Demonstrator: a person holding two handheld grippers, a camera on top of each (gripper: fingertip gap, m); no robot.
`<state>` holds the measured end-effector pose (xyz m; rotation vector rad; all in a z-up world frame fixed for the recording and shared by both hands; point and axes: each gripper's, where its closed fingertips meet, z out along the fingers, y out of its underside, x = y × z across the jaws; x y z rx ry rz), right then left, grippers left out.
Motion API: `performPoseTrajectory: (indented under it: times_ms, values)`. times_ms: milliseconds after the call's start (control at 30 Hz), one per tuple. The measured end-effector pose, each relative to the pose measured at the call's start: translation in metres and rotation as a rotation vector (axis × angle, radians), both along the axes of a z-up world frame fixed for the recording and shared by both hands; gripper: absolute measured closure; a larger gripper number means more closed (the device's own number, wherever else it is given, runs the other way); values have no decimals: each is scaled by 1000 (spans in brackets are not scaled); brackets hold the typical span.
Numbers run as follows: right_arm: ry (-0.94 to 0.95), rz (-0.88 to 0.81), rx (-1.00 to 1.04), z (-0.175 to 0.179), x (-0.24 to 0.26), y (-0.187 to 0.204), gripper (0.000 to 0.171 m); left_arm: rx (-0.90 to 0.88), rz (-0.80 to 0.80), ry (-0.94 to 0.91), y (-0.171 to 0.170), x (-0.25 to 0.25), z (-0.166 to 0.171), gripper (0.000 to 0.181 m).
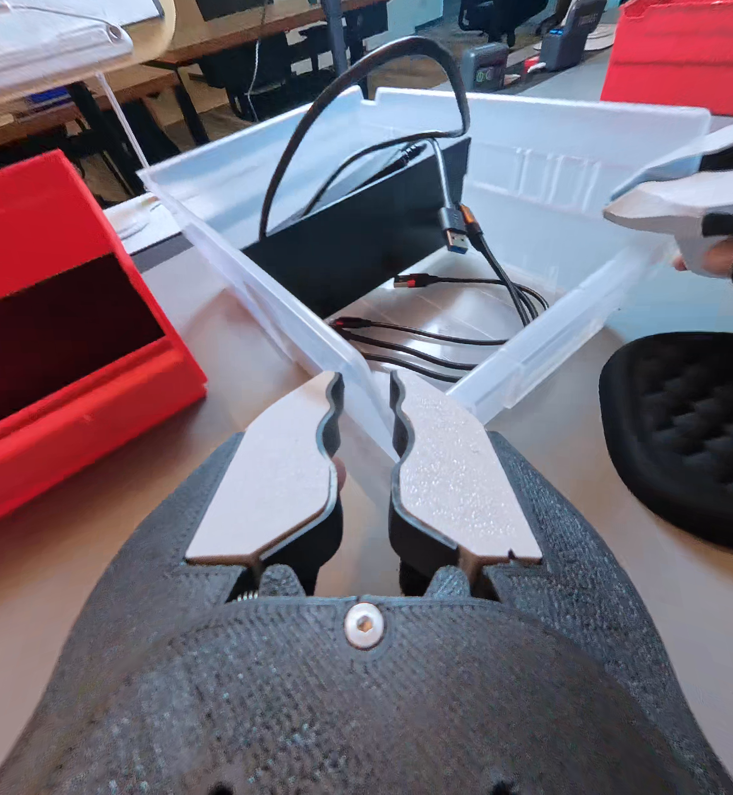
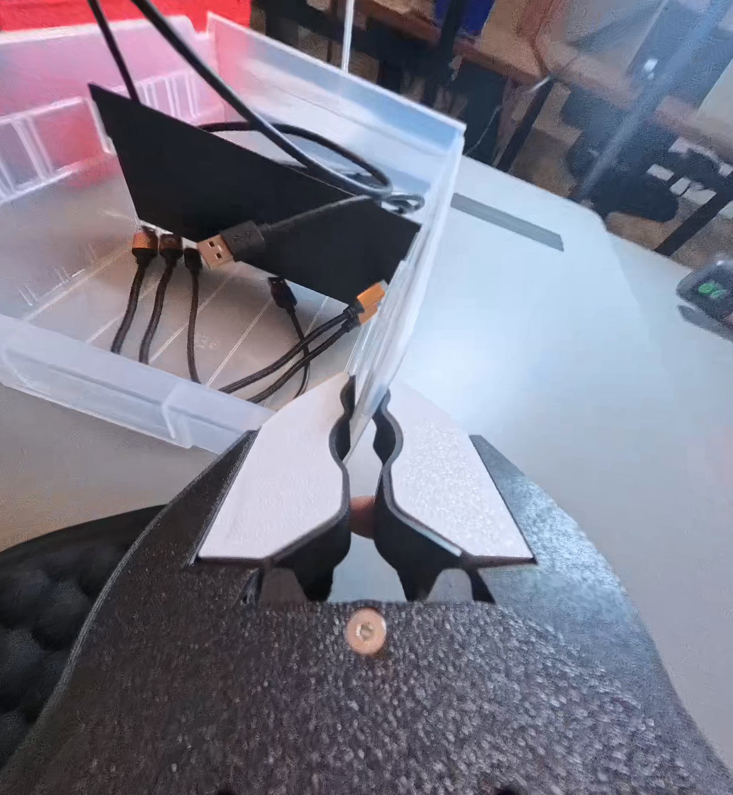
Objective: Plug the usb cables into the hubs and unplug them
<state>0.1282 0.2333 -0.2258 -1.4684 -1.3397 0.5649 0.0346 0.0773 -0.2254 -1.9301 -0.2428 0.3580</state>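
A clear plastic bin (image 1: pixel 541 180) stands on the table; it also shows in the right wrist view (image 2: pixel 76 378). A black flat panel (image 1: pixel 347 245) leans inside it (image 2: pixel 210 185). Black cables lie in the bin. A loose black USB plug (image 1: pixel 455 228) hangs in front of the panel (image 2: pixel 223 251). Orange-tipped plugs (image 2: pixel 369 301) and a red-black plug (image 1: pixel 412 281) lie loose. Three cable ends (image 2: pixel 169 247) sit at the panel's lower edge. My left gripper (image 1: pixel 364 380) is closed over the bin's near left wall. My right gripper (image 2: pixel 367 389) is closed over the bin's right wall, and it shows in the left wrist view (image 1: pixel 640 211).
A red box (image 1: pixel 55 322) stands close to the bin's left side, and another red box (image 1: pixel 679 56) is behind it on the right. A black quilted pad (image 1: pixel 691 430) lies on the table in front of the bin. A small device with a green display (image 2: pixel 717 292) sits to the right. The left gripper's tips are roughly 20 centimeters from the right gripper's.
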Motion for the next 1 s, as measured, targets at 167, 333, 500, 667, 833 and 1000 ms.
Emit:
performPoseTrajectory:
  times_ms: [167,333,500,667,833,1000]
  values:
    - [92,6,153,36,12,-23,164,87,10,85,-10,-6,35,167]
    - [203,31,275,94,15,-54,165,205,8,103,-38,-3,77,167]
    - [353,99,347,156,8,-100,164,315,66,231,-89,-4,138,168]
    - [474,261,299,187,-36,-166,164,317,207,348,-172,-22,178,168]
    - [502,471,231,182,-94,-255,162,234,352,411,-270,-50,181,168]
    - [451,648,139,137,-141,-332,161,117,482,386,-352,-74,143,168]
